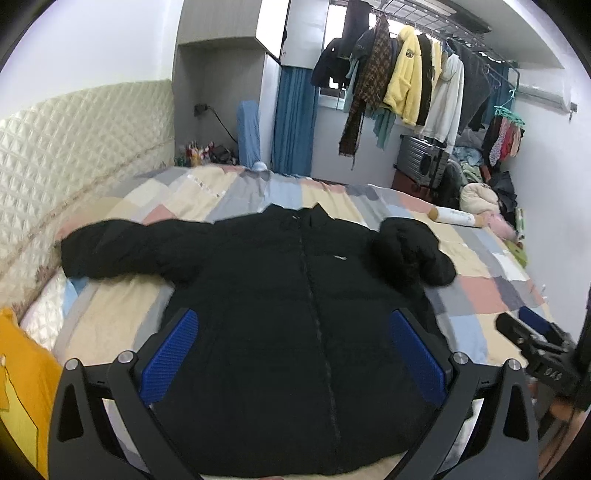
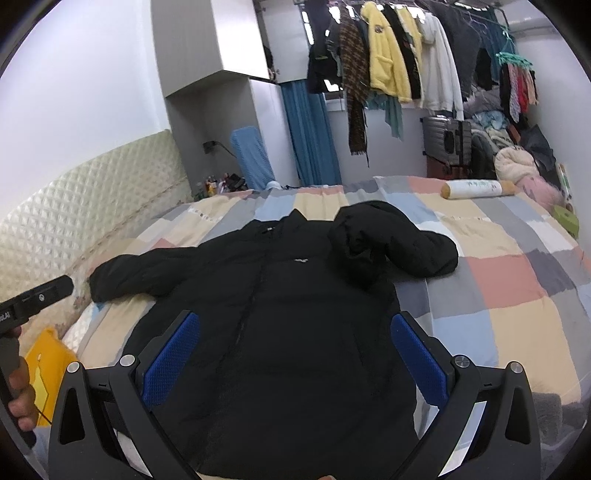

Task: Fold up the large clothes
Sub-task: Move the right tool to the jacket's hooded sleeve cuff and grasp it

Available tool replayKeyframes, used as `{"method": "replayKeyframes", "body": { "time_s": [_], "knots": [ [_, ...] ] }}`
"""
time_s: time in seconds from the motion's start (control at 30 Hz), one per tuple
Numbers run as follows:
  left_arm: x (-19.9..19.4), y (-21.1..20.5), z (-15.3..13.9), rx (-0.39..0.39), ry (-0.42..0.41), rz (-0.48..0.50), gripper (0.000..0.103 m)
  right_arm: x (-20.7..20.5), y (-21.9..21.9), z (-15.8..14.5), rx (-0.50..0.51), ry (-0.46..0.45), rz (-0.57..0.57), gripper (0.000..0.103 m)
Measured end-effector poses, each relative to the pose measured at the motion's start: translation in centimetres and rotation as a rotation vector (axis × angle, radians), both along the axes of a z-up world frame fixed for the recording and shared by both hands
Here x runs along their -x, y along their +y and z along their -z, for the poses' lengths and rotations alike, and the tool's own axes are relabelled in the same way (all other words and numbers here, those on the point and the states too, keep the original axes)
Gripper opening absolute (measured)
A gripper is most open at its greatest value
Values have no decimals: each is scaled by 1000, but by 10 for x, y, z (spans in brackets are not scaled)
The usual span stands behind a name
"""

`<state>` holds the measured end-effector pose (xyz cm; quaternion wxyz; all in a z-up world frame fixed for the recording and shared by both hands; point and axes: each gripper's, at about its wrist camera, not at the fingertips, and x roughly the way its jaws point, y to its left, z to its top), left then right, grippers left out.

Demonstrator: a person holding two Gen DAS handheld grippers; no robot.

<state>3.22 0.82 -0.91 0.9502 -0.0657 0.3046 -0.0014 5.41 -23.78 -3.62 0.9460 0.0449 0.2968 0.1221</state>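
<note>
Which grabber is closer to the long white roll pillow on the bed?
Right, I think. The white roll pillow lies at the bed's far right. The right gripper hangs over the bed's right side beside the black jacket; the left gripper hangs over the jacket's middle, farther away.

Room evenly lit, cool and soft; no hard shadows on the bed (image 1: 480,291). Brightest patch: window (image 1: 334,18) behind the hanging clothes (image 1: 402,74), blown out white in the left wrist view, clothes partly backlit. Jacket (image 1: 295,314) reads near solid black, folds and zip barely resolved; only faint shade beneath its sleeves. Slight glare on the headboard (image 1: 74,147) quilting. Both views: strong fisheye bend, straight lines bowed, dark vignette at all 4 corners. Centre fairly sharp; edges soft, and the right gripper (image 1: 532,332) at the left view's rim is smeared.
</note>
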Motion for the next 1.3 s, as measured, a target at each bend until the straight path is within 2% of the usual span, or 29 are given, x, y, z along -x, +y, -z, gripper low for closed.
{"method": "replayKeyframes", "body": {
  "time_s": [0.07,0.17,0.23,0.47,0.6,0.77,0.87,1.03,1.17,1.3],
  "knots": [
    [-5,9,8,12,-18,-9,103,-8,-2,6,-5,9,8,103],
    [-10,25,23,86,-37,-6,103,-20,-5,15,-22,25,19,103],
    [-13,34,33,109,-41,-15,103,-29,-9,16,-47,21,32,103],
    [-22,52,53,104,-18,-64,103,-71,-20,9,-7,-25,68,103],
    [-27,53,62,105,5,-70,103,-111,-38,13,-17,-12,66,103],
    [-34,49,71,114,30,-58,103,-161,-65,28,56,4,123,103],
    [-40,43,73,97,32,-55,103,-195,-93,41,31,45,165,103],
    [-54,36,82,77,40,-62,103,-236,-154,61,-109,72,262,103],
    [-69,34,90,90,50,-68,103,-266,-208,91,-295,120,366,101],
    [-86,33,104,88,58,-77,103,-288,-253,144,-523,196,488,98]
  ]
}}
